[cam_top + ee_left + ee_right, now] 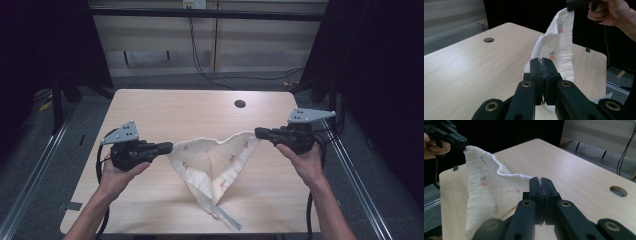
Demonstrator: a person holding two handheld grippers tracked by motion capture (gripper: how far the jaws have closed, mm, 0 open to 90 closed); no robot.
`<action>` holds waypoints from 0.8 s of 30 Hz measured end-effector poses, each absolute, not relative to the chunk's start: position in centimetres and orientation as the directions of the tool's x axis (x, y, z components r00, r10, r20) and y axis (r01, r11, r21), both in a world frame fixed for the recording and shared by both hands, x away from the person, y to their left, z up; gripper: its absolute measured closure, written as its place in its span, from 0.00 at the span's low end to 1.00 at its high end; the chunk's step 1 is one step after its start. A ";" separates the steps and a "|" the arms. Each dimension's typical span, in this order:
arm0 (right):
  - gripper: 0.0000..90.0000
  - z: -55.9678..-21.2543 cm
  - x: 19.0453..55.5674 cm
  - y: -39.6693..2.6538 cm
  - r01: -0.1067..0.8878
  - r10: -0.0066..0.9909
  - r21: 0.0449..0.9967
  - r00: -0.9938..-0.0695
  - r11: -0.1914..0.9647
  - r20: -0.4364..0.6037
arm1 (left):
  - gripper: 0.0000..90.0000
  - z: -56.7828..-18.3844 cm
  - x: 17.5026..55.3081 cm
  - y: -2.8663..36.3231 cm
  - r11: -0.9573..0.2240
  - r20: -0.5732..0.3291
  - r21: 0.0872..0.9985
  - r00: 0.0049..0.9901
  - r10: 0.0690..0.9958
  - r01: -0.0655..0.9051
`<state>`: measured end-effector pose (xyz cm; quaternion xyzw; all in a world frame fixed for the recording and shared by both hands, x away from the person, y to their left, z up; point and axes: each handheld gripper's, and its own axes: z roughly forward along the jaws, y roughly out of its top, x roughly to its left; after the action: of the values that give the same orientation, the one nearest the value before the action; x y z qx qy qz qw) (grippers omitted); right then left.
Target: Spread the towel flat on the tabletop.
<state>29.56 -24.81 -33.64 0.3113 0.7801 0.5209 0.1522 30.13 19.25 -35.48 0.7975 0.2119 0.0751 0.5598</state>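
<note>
A white muslin cloth [215, 160] printed with small red fruit hangs between my two grippers above the light wooden table [165, 107]. My left gripper [170, 146] is shut on the cloth's left corner. My right gripper [257, 133] is shut on the right corner. The cloth sags in a V, and its lowest point trails onto the table near the front edge. In the left gripper view the cloth [556, 47] rises from my shut jaws up to the other gripper [571, 6]. In the right gripper view the cloth [486, 190] runs from my jaws to the far gripper [461, 143].
A round cable hole [240, 104] lies in the table's far right part. Black curtains [380, 75] stand on both sides. A cable [200, 60] trails across the floor behind the table, before a wooden wall panel.
</note>
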 end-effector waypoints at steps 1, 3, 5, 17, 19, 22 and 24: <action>0.98 -33.3 29.5 -24.9 0.323 0.649 0.911 -0.756 0.256 0.085 | 0.98 -35.3 30.1 19.4 -0.282 -0.114 0.926 0.899 0.423 0.250; 0.98 -32.7 29.4 -25.1 0.314 0.650 0.918 -0.755 0.243 0.087 | 0.98 -34.9 30.2 19.8 -0.272 -0.112 0.930 0.895 0.432 0.248; 0.98 -32.0 29.3 -25.3 0.303 0.653 0.923 -0.754 0.238 0.079 | 0.98 -34.6 30.3 20.3 -0.266 -0.107 0.933 0.892 0.438 0.243; 0.98 -29.0 27.3 -25.5 0.221 0.640 0.949 -0.768 0.224 0.028 | 0.98 -32.1 28.5 21.9 -0.226 -0.054 0.960 0.900 0.432 0.166; 0.98 -28.5 26.7 -25.3 0.209 0.634 0.948 -0.774 0.241 0.010 | 0.98 -31.9 27.8 21.9 -0.231 -0.039 0.961 0.904 0.426 0.150; 0.98 -27.9 25.7 -25.0 0.193 0.628 0.947 -0.778 0.257 -0.011 | 0.98 -31.4 26.9 22.0 -0.228 -0.021 0.965 0.908 0.417 0.127; 0.98 -27.7 25.2 -24.9 0.181 0.624 0.948 -0.781 0.260 -0.022 | 0.98 -31.0 26.5 22.2 -0.229 -0.007 0.967 0.907 0.421 0.114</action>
<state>25.17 -24.95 -27.68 0.2622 0.7678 0.5486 0.2018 26.48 22.19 -31.03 0.7734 0.1727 0.1287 0.5962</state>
